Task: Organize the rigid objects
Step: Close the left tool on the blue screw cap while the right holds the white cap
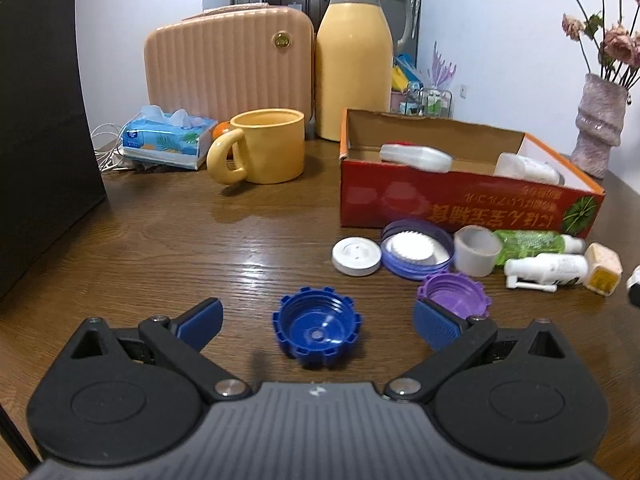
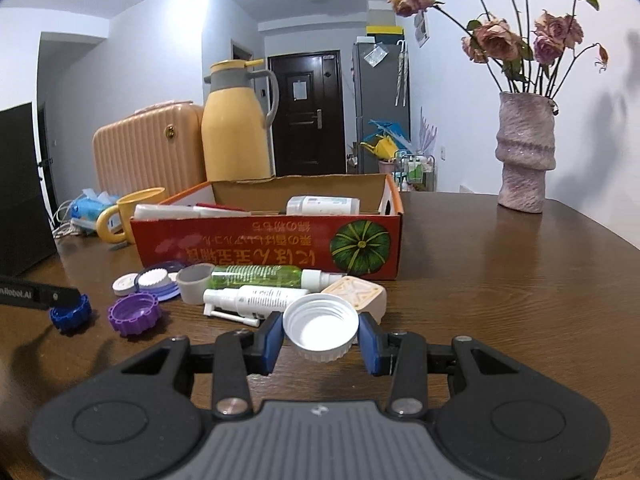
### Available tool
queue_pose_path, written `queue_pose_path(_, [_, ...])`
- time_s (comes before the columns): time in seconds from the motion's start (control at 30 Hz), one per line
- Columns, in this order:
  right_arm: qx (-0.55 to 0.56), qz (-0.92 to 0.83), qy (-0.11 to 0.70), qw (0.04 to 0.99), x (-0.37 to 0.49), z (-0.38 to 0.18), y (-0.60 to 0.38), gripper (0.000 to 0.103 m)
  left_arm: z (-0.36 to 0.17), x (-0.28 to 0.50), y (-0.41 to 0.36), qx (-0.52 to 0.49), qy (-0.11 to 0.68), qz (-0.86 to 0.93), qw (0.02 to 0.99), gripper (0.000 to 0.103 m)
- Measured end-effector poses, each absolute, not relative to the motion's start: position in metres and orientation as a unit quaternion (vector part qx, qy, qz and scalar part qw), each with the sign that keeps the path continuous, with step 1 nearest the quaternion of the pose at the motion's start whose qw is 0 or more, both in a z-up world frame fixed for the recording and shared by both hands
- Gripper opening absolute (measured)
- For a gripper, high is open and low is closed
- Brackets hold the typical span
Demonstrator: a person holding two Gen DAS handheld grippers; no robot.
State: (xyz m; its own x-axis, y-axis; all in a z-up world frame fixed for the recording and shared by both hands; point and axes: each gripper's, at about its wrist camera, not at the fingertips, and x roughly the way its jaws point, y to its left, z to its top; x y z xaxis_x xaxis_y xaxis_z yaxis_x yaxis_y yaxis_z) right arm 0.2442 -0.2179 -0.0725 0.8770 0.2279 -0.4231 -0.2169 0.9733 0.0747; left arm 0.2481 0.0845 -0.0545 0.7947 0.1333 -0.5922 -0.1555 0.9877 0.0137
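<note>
the white cap (image 2: 320, 332) sits nearest the camera, pinched at its 2 sides by the blue pads of the right gripper (image 2: 320, 344) and lifted off the table (image 2: 500, 280), in front of the red box (image 2: 264, 248). the left gripper (image 1: 318, 322) has its jaws wide open with nothing in them, and the blue cap (image 1: 317, 333) lies on the table right between them, open side up. both caps look light, hard and stiff, and the bumpy rims should give a good hold at the sides; squeeze gently, as smooth plastic may slip. the purple cap (image 1: 454, 294) waits just beside it. the brown wood table is shiny, with a yellow mug (image 1: 264, 150) and a pink vase (image 2: 524, 156) near its far edge, in a room with white walls.
</note>
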Motion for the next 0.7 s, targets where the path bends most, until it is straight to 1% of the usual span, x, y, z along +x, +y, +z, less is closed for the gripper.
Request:
queue_pose_path(0.27, [0.008, 0.118, 0.214, 0.970, 0.242, -0.072, -0.217, 0.039, -0.067, 0.264, 0.093, -0.009, 0.336, 0.086, 0.938, 0.103])
queue_pose_path(0.5, [0.005, 0.119, 0.214, 0.970, 0.241, -0.072, -0.216, 0.039, -0.074, 0.268, 0.096, -0.014, 0.340, 0.088, 0.936, 0.103])
queue_pose_path(0.6, [0.005, 0.119, 0.214, 0.970, 0.241, -0.072, -0.216, 0.039, -0.075, 0.269, 0.097, -0.014, 0.340, 0.087, 0.936, 0.097])
queue_pose_path(0.7, [0.005, 0.119, 0.213, 0.970, 0.241, -0.072, -0.216, 0.039, -0.077, 0.271, 0.096, -0.016, 0.344, 0.080, 0.935, 0.084])
